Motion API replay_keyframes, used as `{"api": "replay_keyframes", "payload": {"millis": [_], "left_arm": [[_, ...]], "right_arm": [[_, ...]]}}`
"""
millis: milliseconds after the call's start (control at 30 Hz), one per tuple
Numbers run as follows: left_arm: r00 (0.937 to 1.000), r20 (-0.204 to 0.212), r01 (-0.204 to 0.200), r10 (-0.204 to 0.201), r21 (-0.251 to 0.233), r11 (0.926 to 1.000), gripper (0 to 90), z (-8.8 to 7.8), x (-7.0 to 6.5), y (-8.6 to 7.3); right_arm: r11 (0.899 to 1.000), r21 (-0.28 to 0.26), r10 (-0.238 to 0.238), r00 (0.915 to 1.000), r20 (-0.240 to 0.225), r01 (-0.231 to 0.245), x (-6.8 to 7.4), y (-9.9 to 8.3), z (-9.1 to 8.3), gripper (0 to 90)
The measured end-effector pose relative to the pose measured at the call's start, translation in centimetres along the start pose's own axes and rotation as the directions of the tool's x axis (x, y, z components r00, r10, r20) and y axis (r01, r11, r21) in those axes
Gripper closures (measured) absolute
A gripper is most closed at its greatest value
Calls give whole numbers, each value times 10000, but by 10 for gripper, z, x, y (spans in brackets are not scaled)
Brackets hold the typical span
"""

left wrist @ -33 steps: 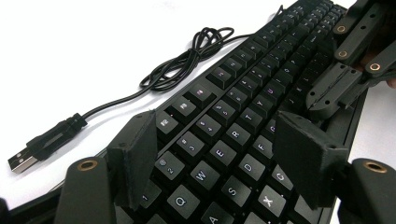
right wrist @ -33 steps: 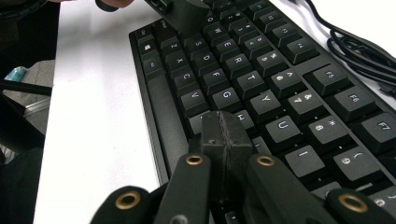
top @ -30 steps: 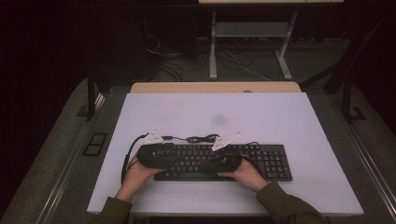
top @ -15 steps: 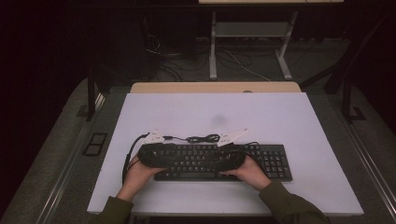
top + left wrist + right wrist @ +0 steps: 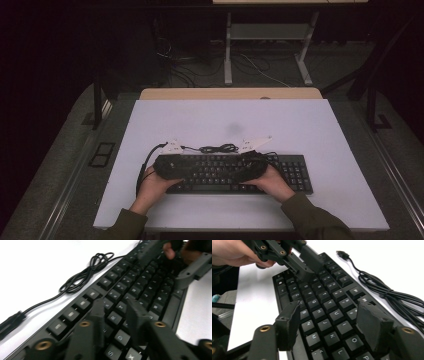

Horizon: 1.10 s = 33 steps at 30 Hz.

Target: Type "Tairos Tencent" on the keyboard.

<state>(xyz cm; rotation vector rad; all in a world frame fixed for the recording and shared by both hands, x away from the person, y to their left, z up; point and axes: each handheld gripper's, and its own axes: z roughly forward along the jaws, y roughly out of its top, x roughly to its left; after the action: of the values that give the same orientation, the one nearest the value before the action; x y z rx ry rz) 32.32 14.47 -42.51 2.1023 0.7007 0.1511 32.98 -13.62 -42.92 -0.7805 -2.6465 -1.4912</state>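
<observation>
Hovering low over a black keyboard at the 6 o'clock edge of the white table, both tongs sit above the keys, one per hand. The left gripper is released but narrow, its jaws parted by roughly one keycap over the left letter block, near the R and D keys. The right gripper is released wide, its jaws straddling several keys around H, J and U. Neither grasps anything. From the high view the left hand holds the 9 o'clock end of the board and the right hand sits toward 3 o'clock, short of the number pad.

Risks, as I judge them: the left jaws are narrow enough to catch two neighbouring keys at once if they drop, or to wedge a keycap and lift it. The wide right jaws could strike several keys together. The keyboard's loose cable lies bundled at 12 o'clock just behind the board, with its plug free on the table; a forward sweep could snag it and drag the board.

Against the earlier frames, the right gripper has drawn slightly inward toward the middle, while the left gripper and the keyboard have kept their places.
</observation>
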Motion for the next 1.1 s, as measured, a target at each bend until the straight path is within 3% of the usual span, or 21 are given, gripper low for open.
{"api": "replay_keyframes", "payload": {"millis": [200, 600, 1100], "left_arm": [[9996, 175, -200, 200, 0, 9998, 891, 6, -4, 6], [9990, 281, -371, 359, 434, 9984, 891, 24, -5, 11], [9988, 286, -426, 408, 677, 9968, 891, 29, -4, 9]], "right_arm": [[9998, -171, 119, 9994, 314, -114, -4, -1, -3, 292], [9987, -439, 272, 9981, 556, -248, -9, 0, -10, 272], [9983, -529, 293, 9976, 623, -260, -10, 0, -12, 271]]}}
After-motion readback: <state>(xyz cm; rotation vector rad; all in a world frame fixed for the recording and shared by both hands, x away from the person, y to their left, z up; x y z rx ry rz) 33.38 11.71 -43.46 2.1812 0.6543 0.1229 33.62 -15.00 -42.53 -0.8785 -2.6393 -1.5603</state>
